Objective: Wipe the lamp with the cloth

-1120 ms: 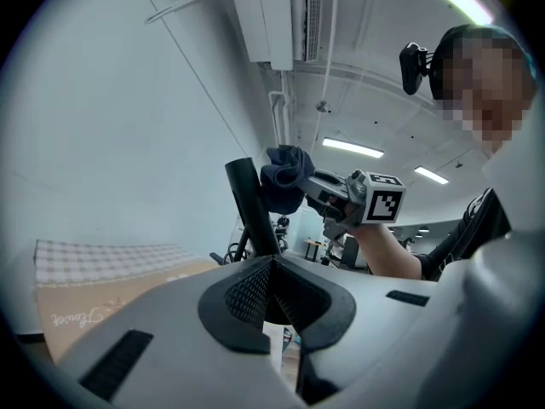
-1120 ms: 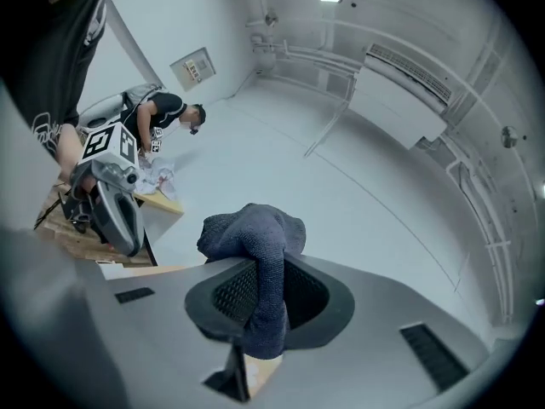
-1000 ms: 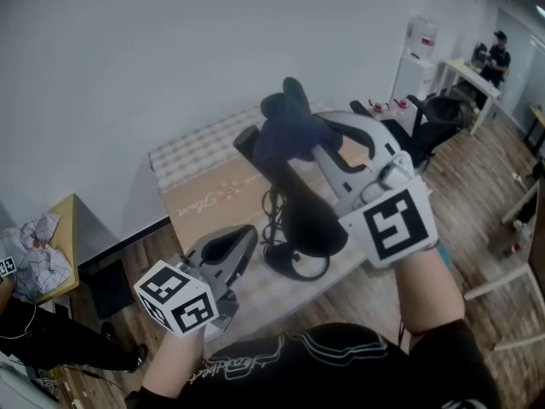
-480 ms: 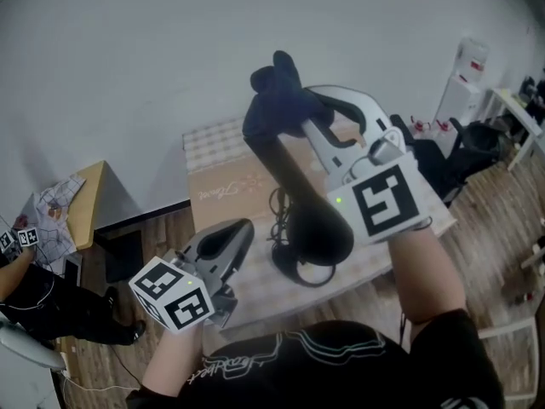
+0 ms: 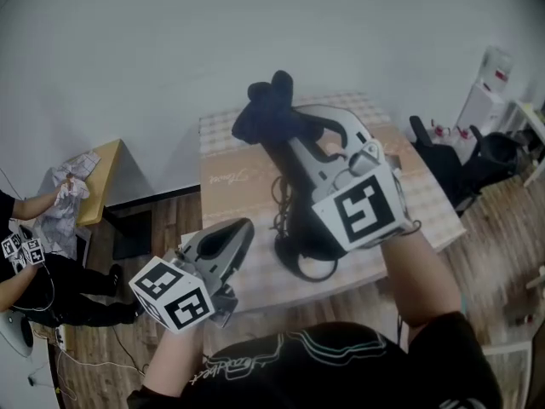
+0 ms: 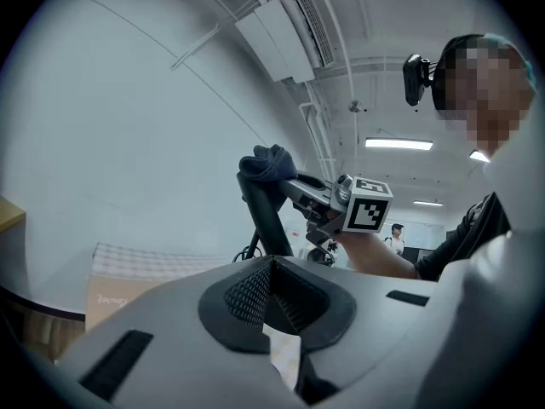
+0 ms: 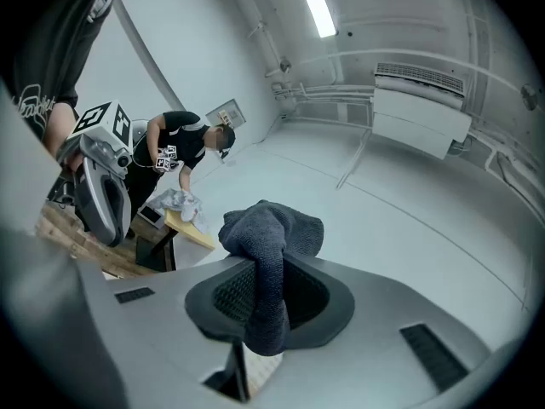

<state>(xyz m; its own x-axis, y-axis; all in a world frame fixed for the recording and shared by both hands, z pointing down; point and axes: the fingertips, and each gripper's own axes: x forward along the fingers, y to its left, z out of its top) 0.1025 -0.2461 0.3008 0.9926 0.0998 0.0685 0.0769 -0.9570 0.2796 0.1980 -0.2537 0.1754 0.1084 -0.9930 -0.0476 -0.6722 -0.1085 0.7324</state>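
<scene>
A black lamp (image 5: 294, 203) stands on the table (image 5: 223, 177), its stem (image 6: 266, 221) rising from a round base. My right gripper (image 5: 285, 135) is raised at the lamp's top and is shut on a dark cloth (image 5: 264, 109). The cloth (image 7: 271, 250) bunches above the jaws and hangs down between them. In the left gripper view the cloth (image 6: 266, 162) sits at the top of the stem. My left gripper (image 5: 237, 235) is lower, left of the lamp base, and its jaws are shut with nothing between them.
Black cables (image 5: 277, 198) lie beside the lamp base. At the left a person handles crumpled paper (image 5: 72, 173) at a small yellow table (image 5: 104, 173). Dark office chairs (image 5: 477, 156) and a water dispenser (image 5: 490, 79) stand at the right.
The view has swung left, so the table and lamp sit further right in frame. The right gripper stays on the cloth at the lamp's top. The left gripper has hardly moved.
</scene>
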